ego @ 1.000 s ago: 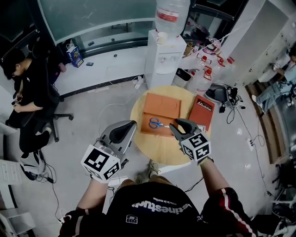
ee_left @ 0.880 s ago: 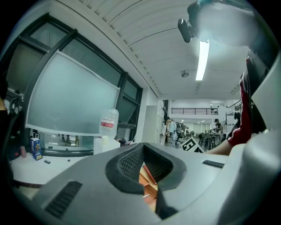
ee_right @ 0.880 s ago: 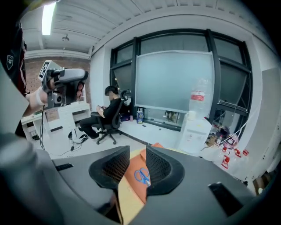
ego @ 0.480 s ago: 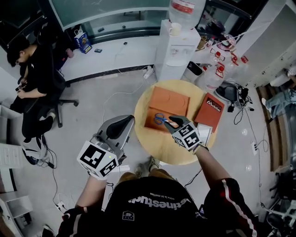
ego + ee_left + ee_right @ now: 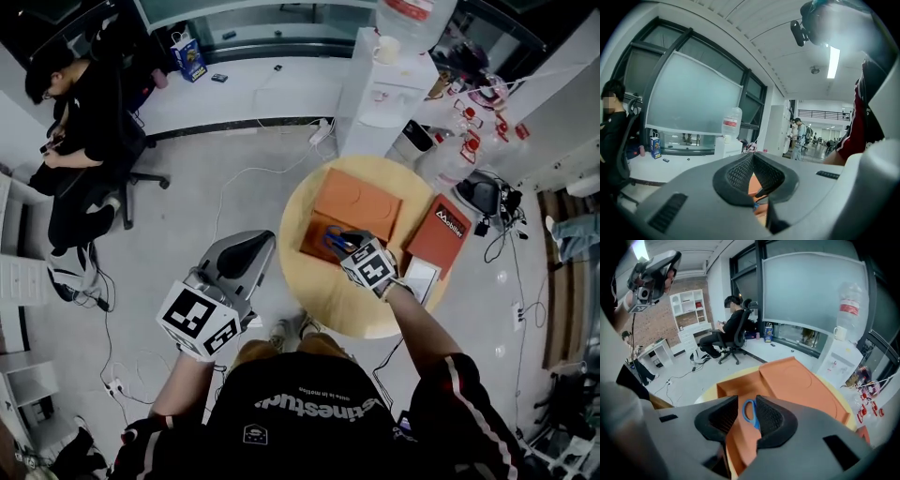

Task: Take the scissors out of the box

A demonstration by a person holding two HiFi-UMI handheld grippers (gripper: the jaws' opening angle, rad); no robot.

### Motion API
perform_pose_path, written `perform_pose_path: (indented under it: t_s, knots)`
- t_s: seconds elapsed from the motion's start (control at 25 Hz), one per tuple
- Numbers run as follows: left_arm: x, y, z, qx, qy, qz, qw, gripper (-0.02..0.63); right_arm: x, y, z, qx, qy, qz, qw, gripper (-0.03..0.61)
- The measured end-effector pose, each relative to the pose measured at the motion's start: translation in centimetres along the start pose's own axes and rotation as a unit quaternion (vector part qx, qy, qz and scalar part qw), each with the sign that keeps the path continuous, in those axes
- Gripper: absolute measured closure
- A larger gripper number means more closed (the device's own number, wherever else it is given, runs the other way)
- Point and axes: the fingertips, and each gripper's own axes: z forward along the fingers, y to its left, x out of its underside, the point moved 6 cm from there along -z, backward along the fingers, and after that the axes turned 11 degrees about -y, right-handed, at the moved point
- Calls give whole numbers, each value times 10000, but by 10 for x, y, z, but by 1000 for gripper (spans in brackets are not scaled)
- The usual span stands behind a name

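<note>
**Blue-handled scissors lie in the box, right tongs spread over them**

Blue plastic is nearly all that shows of the scissors [image 5: 334, 236]. In the head view, a little right of centre, their handles peek out just above and left of the right gripper [image 5: 352, 243]. The right gripper view gives a clearer look: one rounded blue finger loop [image 5: 750, 412], narrow and smooth, stands in the gap between the two dark ribbed pads. The blades are hidden under the gripper, so I cannot tell how they lie.

The scissors rest on the floor of the orange box [image 5: 314, 246], a shallow tray with low walls. Its flat lid [image 5: 358, 202] lies folded open toward the upper right. The box sits on a round pale wooden table [image 5: 319, 300], with a red book [image 5: 448, 230] near the right edge.

The right gripper [image 5: 746, 401] points steeply down into the tray. Its jaws have just been opening and stand spread, with the blue loop between them and close to the right-hand pad, but not pinched.

The left gripper [image 5: 265, 246] hangs off the table's left edge, in the middle of the frame. In its own view the left gripper [image 5: 752, 157] has its tips pressed together, with nothing in them.
</note>
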Motion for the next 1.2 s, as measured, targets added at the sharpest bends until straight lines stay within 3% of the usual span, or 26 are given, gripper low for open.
perform_pose_path:
  t_s: [0.4, 0.64, 0.8, 1.2]
  knots:
    - [9, 10, -1, -364, 179, -34, 9992, 598, 20, -7, 49, -259, 610, -333, 9972, 430]
    - [13, 16, -2, -496, 218, -95, 9985, 598, 26, -15, 64, -56, 798, -474, 9957, 428]
    - [16, 19, -1, -545, 223, -140, 9982, 598, 31, -16, 73, -142, 980, -466, 9940, 428]
    - [18, 28, -3, -626, 198, -189, 9977, 598, 36, -14, 78, -311, 1042, -423, 9932, 440]
